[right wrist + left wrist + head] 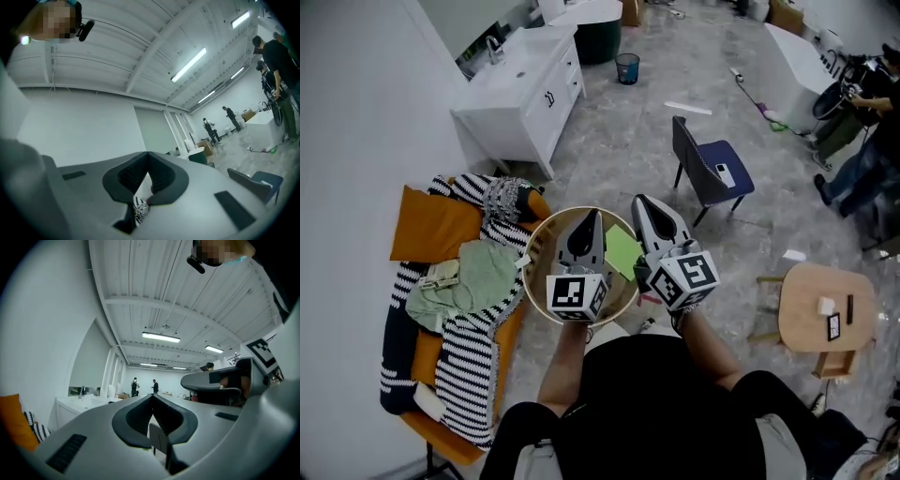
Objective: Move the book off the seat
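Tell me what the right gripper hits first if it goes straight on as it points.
Nothing near. The right gripper, jaws shut, points roughly level across the room; the chair sits low to the right, off its line. First in line seems to be the far wall, though depth is unclear.

The chair (739,180) seat is matt blue cloth. Left of it the white cabinet (502,94) looks smooth and glossy; right of it the stool (802,298) is pale wood.
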`<action>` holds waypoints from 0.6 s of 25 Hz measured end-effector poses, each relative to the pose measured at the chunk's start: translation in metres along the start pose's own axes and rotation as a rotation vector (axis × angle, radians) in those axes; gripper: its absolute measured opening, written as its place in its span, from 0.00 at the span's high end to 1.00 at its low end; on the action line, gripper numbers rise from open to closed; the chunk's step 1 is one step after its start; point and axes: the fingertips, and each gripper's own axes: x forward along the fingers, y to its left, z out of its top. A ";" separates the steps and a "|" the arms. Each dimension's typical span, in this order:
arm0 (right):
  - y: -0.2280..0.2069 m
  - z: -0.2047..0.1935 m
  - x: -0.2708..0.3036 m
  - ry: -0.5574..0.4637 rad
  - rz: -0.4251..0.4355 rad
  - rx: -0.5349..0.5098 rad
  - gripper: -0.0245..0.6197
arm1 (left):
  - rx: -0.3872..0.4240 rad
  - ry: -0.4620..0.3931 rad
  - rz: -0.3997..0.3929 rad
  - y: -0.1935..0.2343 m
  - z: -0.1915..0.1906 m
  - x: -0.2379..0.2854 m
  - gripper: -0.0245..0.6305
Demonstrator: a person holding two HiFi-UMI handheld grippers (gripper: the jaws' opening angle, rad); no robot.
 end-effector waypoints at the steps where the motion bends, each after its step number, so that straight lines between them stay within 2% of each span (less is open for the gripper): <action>1: 0.005 0.005 -0.001 -0.009 0.006 -0.003 0.94 | 0.006 -0.009 -0.006 -0.002 0.007 0.001 0.95; 6: 0.016 0.021 -0.006 -0.036 0.022 -0.037 0.94 | 0.049 -0.032 -0.036 -0.015 0.033 0.005 0.95; 15: 0.016 0.032 -0.020 -0.043 0.044 -0.079 0.94 | 0.089 -0.040 -0.125 -0.059 0.039 0.015 0.95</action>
